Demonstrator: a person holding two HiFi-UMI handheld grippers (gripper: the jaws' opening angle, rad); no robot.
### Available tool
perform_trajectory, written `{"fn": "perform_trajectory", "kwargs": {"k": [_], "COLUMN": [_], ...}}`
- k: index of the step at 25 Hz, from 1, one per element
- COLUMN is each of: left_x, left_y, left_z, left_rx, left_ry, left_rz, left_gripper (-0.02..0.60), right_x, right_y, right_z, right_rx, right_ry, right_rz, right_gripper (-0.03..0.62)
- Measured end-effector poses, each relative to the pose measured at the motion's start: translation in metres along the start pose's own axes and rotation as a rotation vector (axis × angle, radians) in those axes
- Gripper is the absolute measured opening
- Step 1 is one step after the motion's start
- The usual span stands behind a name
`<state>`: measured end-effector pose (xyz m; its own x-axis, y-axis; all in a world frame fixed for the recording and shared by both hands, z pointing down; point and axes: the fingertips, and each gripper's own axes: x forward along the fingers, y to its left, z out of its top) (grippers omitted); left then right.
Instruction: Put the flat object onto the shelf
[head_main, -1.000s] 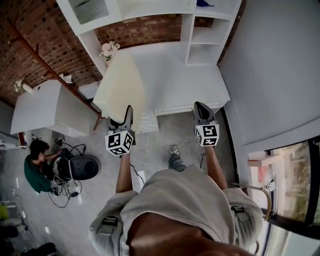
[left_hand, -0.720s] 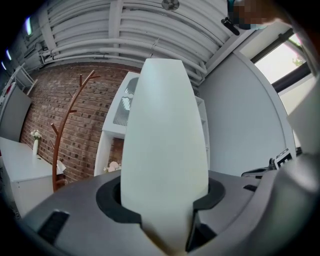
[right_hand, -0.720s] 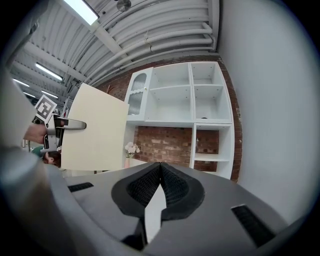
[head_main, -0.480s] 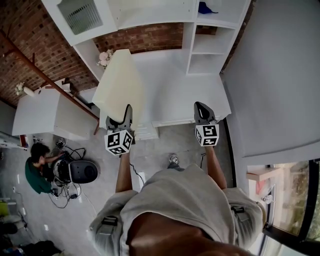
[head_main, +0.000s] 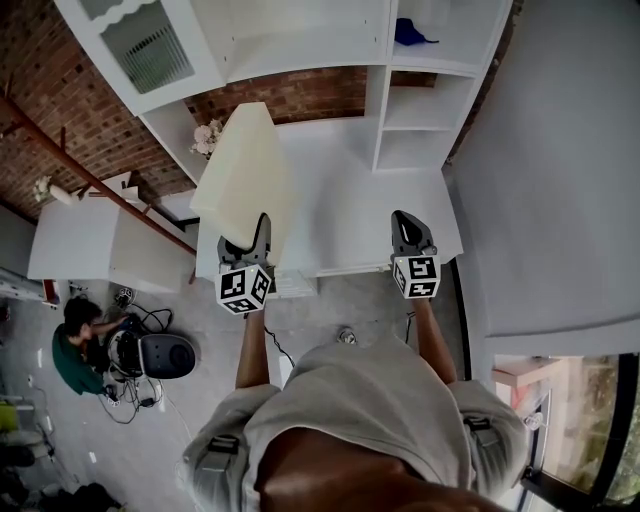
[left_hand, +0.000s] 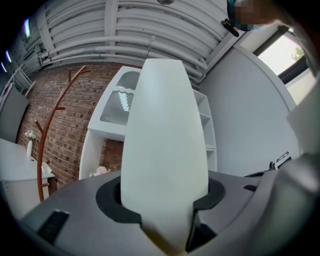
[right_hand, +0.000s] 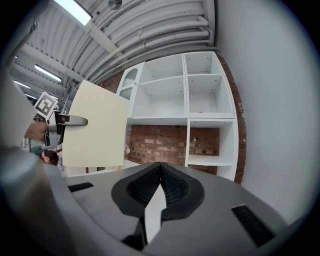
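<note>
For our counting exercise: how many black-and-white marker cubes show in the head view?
2. One black-and-white marker cube sits on the left gripper, which holds the cream flat board; the other on the right gripper. None appears hidden.

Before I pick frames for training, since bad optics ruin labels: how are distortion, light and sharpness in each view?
Head view: even light, sharp, straight walls curve toward the edges. Left gripper view: the wide lens bulges the flat board into an egg shape, its near end soft; the window at upper right is washed out. Right gripper view: dark corners, the shelf unit bows, the ceiling lamp is blown out.
</note>
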<state>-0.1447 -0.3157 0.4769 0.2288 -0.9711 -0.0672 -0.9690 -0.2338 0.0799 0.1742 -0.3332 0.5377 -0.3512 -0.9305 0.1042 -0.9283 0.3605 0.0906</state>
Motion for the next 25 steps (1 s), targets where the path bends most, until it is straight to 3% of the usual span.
{"fn": "perform_trajectory", "kwargs": {"k": [16,25], "left_x": [0.043,0.068], "left_y": [0.006,0.022], "left_z": [0.009,0.043], "left_rx": [0.036,0.052], "left_ry": [-0.017,-0.067], "left_rz": [-0.013,-0.063], "left_gripper": [0.262,0.261], "right_x": [0.036,0.040], "right_y": [-0.008,0.009], "right_z": [-0.014,-0.016], "right_rx": [0.019,0.023], "right_ry": [0.032,0.055], "right_rz": [0.017,-0.004], "right_gripper": [0.028,0.028]}}
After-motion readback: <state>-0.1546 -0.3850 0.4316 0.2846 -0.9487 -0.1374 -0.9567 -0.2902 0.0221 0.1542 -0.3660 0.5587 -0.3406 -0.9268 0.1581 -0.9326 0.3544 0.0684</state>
